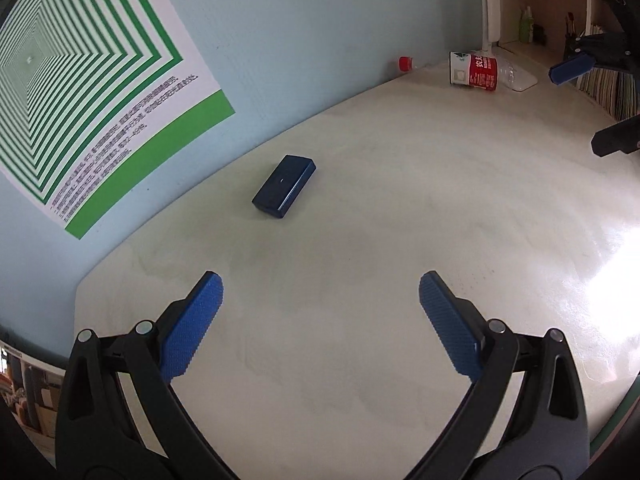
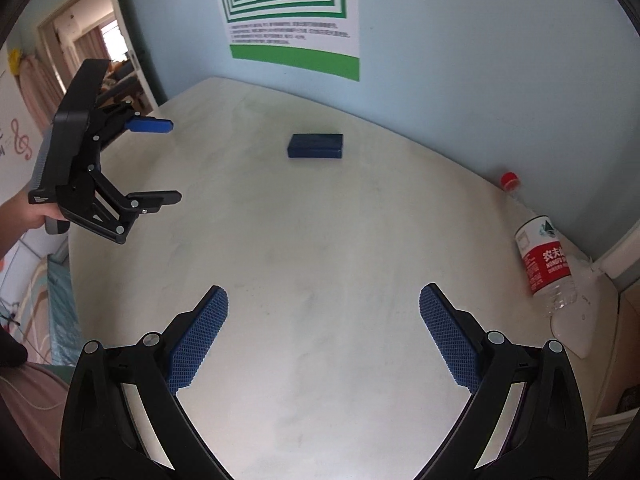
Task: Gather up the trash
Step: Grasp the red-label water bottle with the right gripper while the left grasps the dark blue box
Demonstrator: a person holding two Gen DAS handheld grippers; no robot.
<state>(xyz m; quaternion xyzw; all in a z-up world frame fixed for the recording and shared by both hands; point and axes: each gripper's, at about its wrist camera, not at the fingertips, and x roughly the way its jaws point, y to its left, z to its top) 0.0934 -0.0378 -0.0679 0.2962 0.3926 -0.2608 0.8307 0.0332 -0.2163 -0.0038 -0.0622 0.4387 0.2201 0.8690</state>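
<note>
The desk carries only two things, and no bin is visible. Both grippers hover over the near part, left gripper and right gripper, fingers wide apart w/ nothing held. Step is prob. the approach. The bottle, seemingly empty, lies far right by the wall; the dark blue box sits mid-desk. Next move: reach the bottle, close around its body.

Bare table ahead of both wide-open claws; dark blue box mid-table, bottle by wall.
</note>
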